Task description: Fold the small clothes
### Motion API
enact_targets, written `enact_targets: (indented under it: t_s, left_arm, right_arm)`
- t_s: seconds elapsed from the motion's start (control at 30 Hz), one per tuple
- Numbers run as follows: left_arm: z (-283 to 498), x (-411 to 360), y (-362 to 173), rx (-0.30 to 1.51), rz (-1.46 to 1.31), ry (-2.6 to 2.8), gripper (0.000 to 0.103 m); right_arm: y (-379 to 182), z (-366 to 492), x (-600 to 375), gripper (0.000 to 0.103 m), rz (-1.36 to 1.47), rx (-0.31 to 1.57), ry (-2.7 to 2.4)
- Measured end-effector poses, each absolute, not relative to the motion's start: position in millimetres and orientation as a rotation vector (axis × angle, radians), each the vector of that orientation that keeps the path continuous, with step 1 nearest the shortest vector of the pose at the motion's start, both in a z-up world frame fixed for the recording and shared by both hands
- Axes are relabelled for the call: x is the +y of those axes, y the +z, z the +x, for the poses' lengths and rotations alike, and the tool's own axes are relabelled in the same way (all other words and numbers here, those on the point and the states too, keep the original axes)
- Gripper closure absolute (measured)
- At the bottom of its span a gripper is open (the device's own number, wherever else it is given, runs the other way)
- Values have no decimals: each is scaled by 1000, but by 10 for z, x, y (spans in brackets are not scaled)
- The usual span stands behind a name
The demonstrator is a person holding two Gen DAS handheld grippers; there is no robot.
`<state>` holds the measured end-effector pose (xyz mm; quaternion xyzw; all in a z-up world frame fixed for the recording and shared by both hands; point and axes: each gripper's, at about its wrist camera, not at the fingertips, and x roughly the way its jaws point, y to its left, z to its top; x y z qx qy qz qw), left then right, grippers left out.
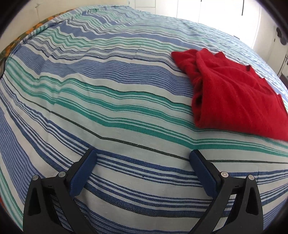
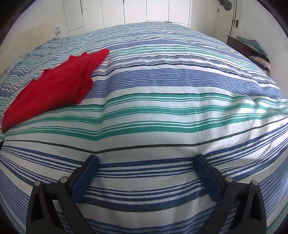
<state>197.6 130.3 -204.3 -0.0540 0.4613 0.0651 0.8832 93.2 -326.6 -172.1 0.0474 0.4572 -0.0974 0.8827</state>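
A red knit garment (image 1: 235,95) lies folded in a compact stack on the striped bedspread (image 1: 111,93), at the right of the left wrist view. It also shows at the left of the right wrist view (image 2: 54,90). My left gripper (image 1: 144,156) is open and empty above the bedspread, well short and left of the garment. My right gripper (image 2: 146,160) is open and empty, well short and right of the garment.
The bed (image 2: 162,100) fills both views, covered in blue, green and white stripes. A dark side table with a heap of clothes (image 2: 259,54) stands at the far right. White cupboard doors (image 2: 153,10) line the wall behind the bed.
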Motion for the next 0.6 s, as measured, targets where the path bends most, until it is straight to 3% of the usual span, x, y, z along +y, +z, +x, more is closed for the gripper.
enact_targets:
  t_s: [0.6]
  left_arm:
    - [1996,1343,-2014,984,-145,103,1]
  right_arm:
    - [-1732,930,-3272,0,99,945,-202]
